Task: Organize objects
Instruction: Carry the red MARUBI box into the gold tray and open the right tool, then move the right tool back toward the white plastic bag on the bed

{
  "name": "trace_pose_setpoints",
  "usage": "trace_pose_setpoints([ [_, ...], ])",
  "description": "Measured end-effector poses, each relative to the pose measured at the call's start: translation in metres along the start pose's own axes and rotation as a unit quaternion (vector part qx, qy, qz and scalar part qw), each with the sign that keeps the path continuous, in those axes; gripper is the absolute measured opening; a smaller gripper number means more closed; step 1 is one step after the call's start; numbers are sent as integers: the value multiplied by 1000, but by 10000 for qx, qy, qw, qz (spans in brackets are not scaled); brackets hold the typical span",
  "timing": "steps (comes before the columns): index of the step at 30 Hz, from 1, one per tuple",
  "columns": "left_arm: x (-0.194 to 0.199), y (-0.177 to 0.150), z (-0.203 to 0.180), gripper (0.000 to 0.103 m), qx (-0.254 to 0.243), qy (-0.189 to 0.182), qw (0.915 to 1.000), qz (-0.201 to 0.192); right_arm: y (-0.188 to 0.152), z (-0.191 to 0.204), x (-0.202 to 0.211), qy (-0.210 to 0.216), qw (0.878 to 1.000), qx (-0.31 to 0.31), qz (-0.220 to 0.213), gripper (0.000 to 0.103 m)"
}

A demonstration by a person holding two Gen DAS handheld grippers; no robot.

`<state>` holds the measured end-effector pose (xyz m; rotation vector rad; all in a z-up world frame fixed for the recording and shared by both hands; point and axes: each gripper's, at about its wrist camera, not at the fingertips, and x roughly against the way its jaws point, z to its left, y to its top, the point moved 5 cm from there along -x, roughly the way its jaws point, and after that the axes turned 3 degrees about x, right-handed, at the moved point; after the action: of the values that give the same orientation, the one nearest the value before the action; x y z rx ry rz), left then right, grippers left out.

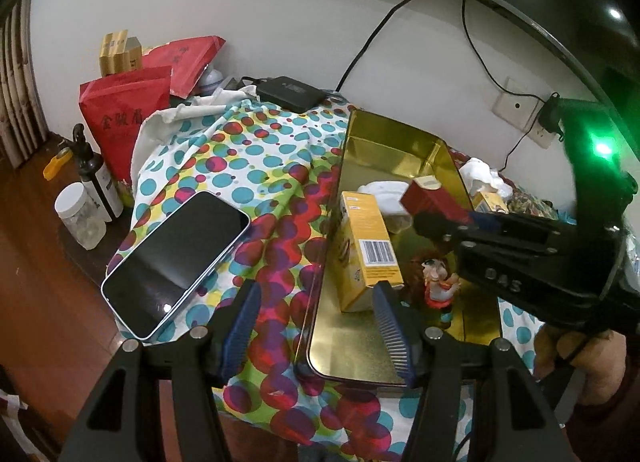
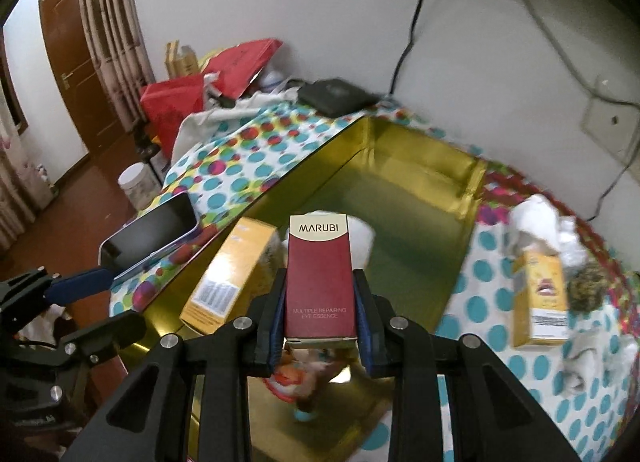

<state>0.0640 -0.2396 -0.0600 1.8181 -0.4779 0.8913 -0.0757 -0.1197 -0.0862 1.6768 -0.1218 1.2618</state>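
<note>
A gold metal tin [image 1: 400, 150] [image 2: 420, 178] lies open on the dotted cloth. Inside it are a yellow box [image 1: 370, 246] [image 2: 232, 274], a small figurine [image 1: 438, 282] [image 2: 296, 382] and something white [image 1: 382, 192]. My right gripper [image 2: 320, 310] [image 1: 444, 228] is shut on a red MARUBI box [image 2: 319, 274] [image 1: 430, 196] and holds it above the tin. My left gripper [image 1: 316, 326] is open and empty, straddling the tin's near left wall. A phone [image 1: 176, 258] [image 2: 152, 234] lies left of the tin. A second yellow box [image 2: 542, 298] [image 1: 490, 202] lies right of it.
Red bags [image 1: 124, 114], a dark bottle [image 1: 96, 178] and a white-lidded jar [image 1: 78, 214] stand at the left. A black device [image 1: 290, 92] sits at the back by the wall. Crumpled white tissue [image 2: 540, 218] lies at the right. Cables hang to a wall socket [image 1: 520, 106].
</note>
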Motion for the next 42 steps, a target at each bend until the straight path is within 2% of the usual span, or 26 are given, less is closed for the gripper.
trace_pose_setpoints([
  [6, -4, -1, 3, 60, 38, -46, 10000, 30, 5, -2, -30, -87, 9996, 29, 279, 28],
  [13, -10, -1, 6, 60, 67, -21, 9999, 77, 25, -8, -44, -387, 9990, 109, 203, 28],
  [21, -14, -2, 3, 60, 41, -26, 9999, 117, 23, -3, -47, -236, 9989, 227, 329, 29],
  [22, -14, -2, 2, 60, 35, -25, 9999, 119, 22, -1, -46, -175, 9990, 241, 324, 35],
  [23, -14, -2, 1, 60, 26, -34, 9999, 119, 21, -1, -43, -184, 9991, 249, 277, 48],
  [24, -13, -2, 0, 60, 12, -24, 9999, 123, 21, -1, -39, -289, 9991, 264, 191, 54],
  [25, -13, -3, -1, 60, -1, -18, 9999, 119, 20, -2, -36, -356, 9989, 277, 127, 66],
  [26, -12, -2, -3, 60, -18, -32, 9999, 111, 20, -4, -29, -358, 9990, 276, -18, 68],
  [30, -10, -2, -12, 60, -94, -56, 9999, 103, 21, -18, -3, -285, 9988, 26, -400, 69],
  [35, -7, -3, -34, 60, -320, -144, 9993, 94, 6, -59, 42, -783, 9920, -201, -971, 71],
  [39, -7, -7, -56, 60, -523, -231, 9983, 139, -20, -112, 65, -1425, 9825, -526, -1076, 72],
  [42, -8, -11, -74, 60, -692, -288, 9970, 181, -47, -172, 80, -1923, 9702, -1059, -1025, 72],
])
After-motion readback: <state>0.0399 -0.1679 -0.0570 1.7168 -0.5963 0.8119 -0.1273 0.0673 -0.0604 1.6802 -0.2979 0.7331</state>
